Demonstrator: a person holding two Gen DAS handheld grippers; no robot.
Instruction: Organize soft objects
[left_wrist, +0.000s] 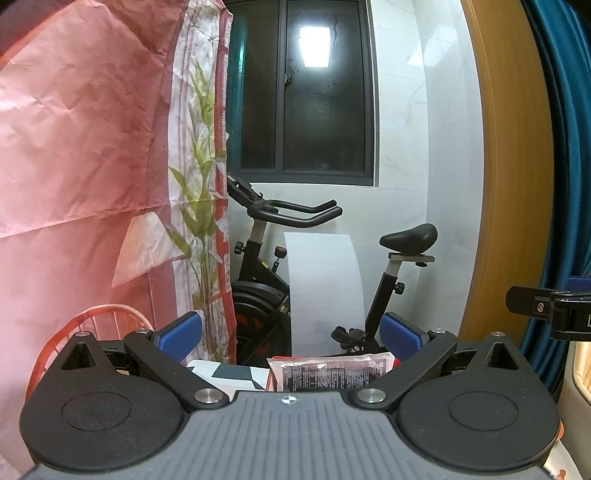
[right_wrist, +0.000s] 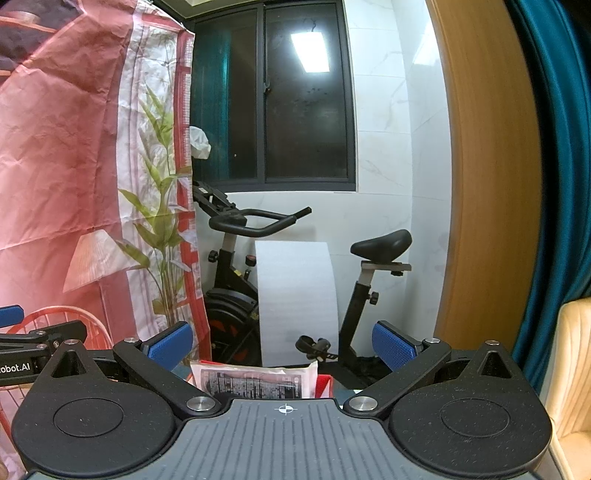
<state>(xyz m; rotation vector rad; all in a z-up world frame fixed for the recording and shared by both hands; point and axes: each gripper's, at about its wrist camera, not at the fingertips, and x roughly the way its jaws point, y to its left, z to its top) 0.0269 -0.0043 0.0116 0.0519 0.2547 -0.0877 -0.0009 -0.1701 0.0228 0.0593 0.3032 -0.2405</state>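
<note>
Far left, a pink printed curtain (left_wrist: 92, 166) hangs down, with a red wire basket (left_wrist: 92, 317) at its foot, partly behind the left gripper (left_wrist: 291, 332). That gripper is held level, its blue pads spread wide and nothing between them. Just below the gap, close to its body, a clear printed packet (left_wrist: 328, 373) pokes up, nearer the right pad, beside a black-and-white patterned card (left_wrist: 229, 376); what carries them is hidden. Moving across, the exercise bike (left_wrist: 266, 258) stands under the dark window (left_wrist: 306, 92), a white foam sheet (left_wrist: 325, 288) leaning against it. Over to the right gripper (right_wrist: 282, 343): also released, pads wide apart, empty. From its camera the packet (right_wrist: 255, 380) sits low between the pads, left of centre, with something red (right_wrist: 325, 386) touching its right edge. Further right, the wooden door frame (right_wrist: 480, 184), then the teal curtain (right_wrist: 554, 147).
</note>
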